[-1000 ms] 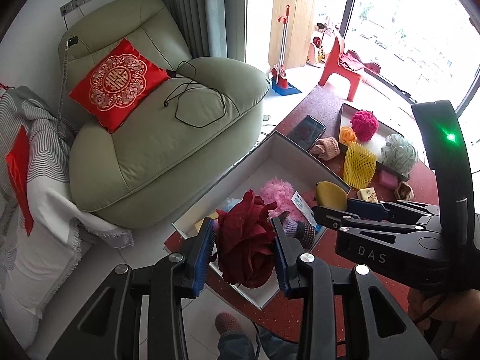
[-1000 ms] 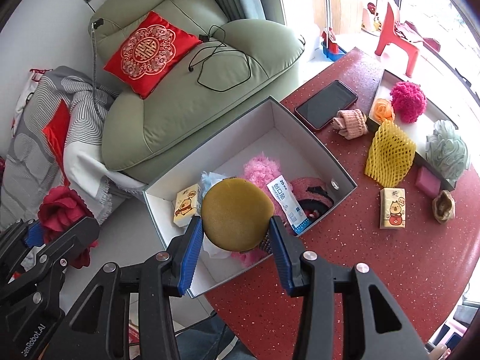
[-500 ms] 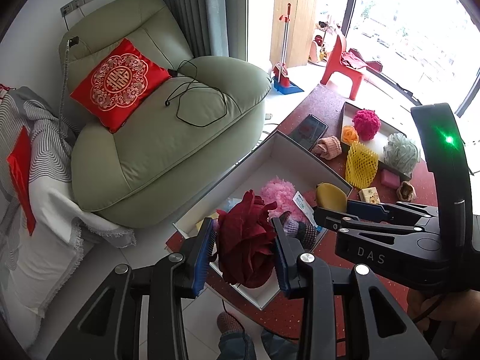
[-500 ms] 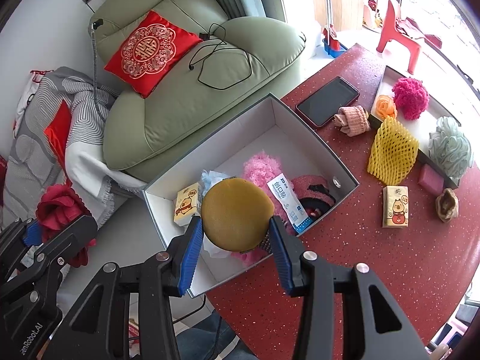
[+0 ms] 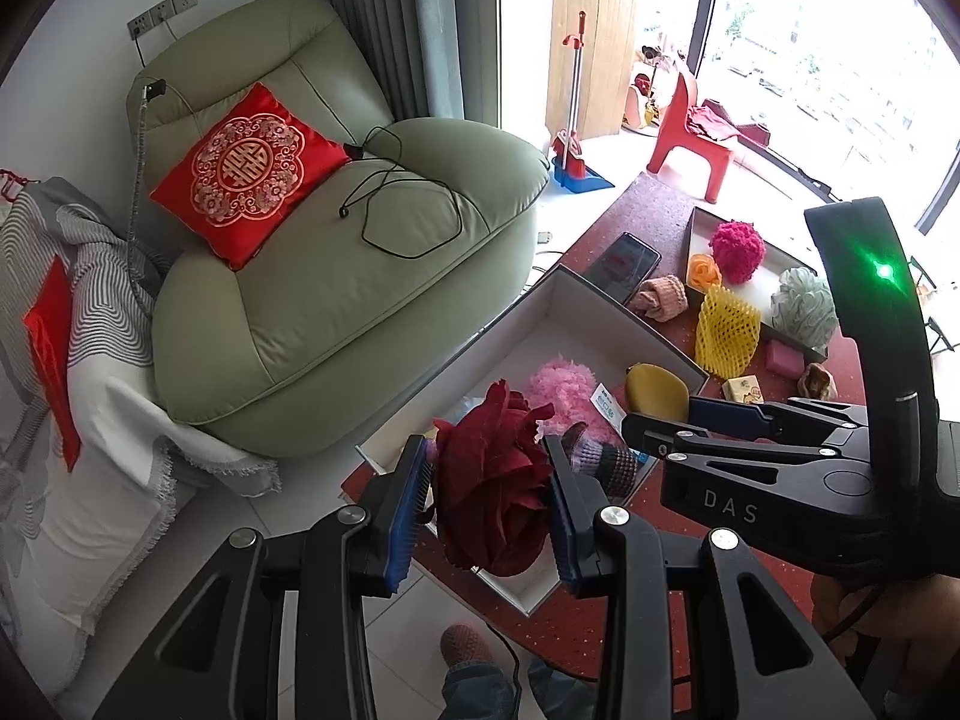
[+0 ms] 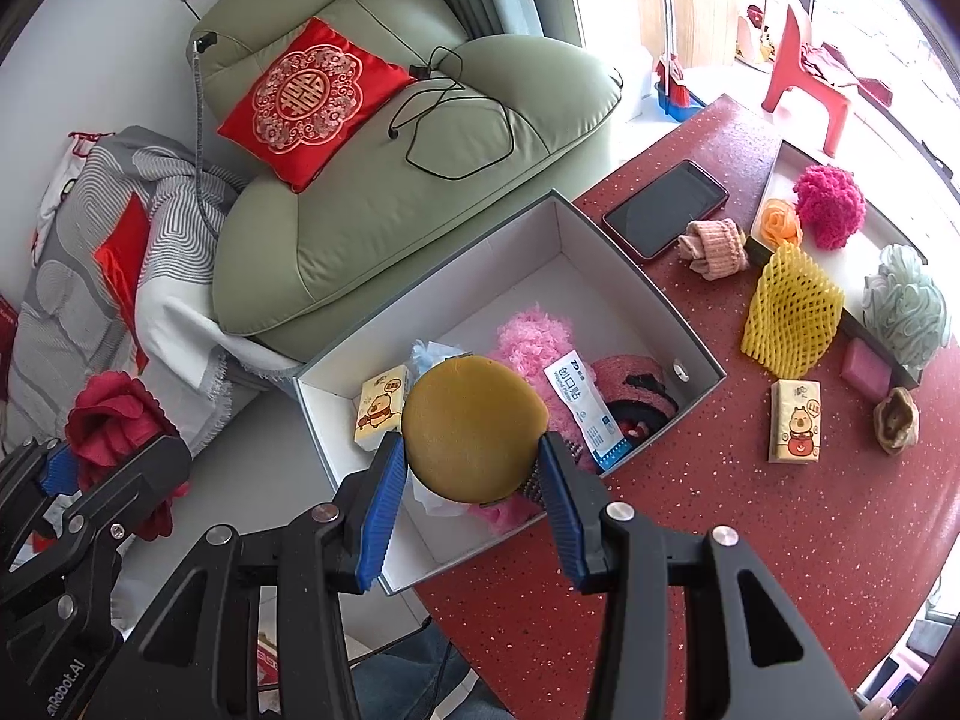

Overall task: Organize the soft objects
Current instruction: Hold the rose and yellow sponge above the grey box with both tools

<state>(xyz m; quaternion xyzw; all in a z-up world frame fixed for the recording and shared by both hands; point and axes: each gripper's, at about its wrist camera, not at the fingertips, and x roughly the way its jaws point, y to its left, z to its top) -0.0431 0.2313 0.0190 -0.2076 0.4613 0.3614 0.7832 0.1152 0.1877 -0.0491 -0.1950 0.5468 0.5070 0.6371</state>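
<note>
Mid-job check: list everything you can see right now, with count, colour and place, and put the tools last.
box: 1, white, table edge
table: 1, red
pink fluffy item: 1, in box
tissue packs: 2, yellow, one in box, one on table
phone: 1, dark, on table
foam net: 1, yellow, on table
bath pouf: 1, pale green, tray edge
armchair: 1, green
cushion: 1, red, on armchair
left tool: grips dark red fabric rose
right tool: grips mustard round pad over box
</note>
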